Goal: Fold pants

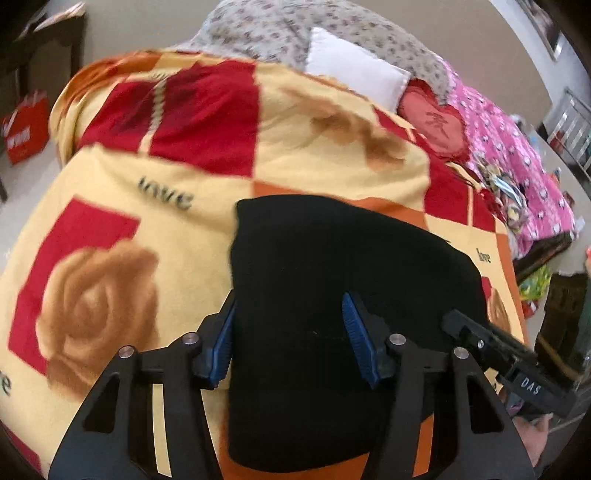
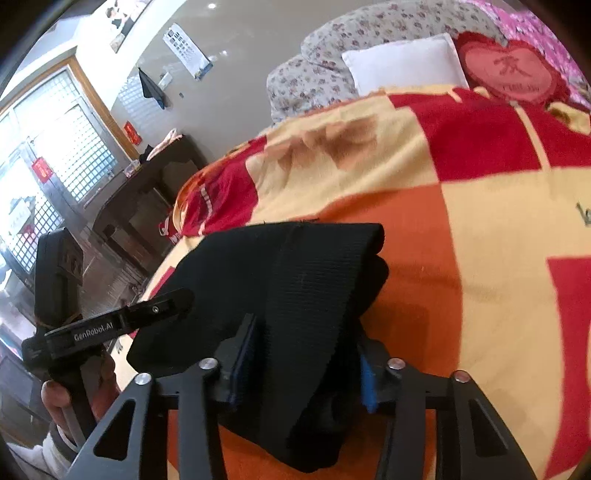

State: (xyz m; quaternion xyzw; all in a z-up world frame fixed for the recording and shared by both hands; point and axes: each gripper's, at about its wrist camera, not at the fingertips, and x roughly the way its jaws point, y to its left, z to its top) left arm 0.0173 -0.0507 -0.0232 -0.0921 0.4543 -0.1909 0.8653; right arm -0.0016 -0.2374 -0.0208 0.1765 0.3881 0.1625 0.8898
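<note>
The black pants (image 1: 332, 258) lie as a folded bundle on a yellow, red and orange rose blanket (image 1: 147, 221). My left gripper (image 1: 288, 332) hangs over the bundle's near left part. Its left blue pad sits at the cloth's left edge and its right pad over the black cloth, with the jaws apart and no visible pinch. In the right wrist view a ribbed band of the pants (image 2: 295, 266) runs between the pads of my right gripper (image 2: 304, 365), which press on the thick cloth. The left gripper (image 2: 162, 306) shows at the bundle's left corner, and the right gripper (image 1: 498, 350) at its right edge.
At the bed's head lie a white pillow (image 1: 354, 70), a red heart cushion (image 1: 436, 125), a flowered quilt (image 1: 295, 26) and a pink cover (image 1: 517, 155). A dark wooden table (image 2: 147, 192) stands beside the bed, under a window. A hand (image 2: 55, 398) holds the left gripper's handle.
</note>
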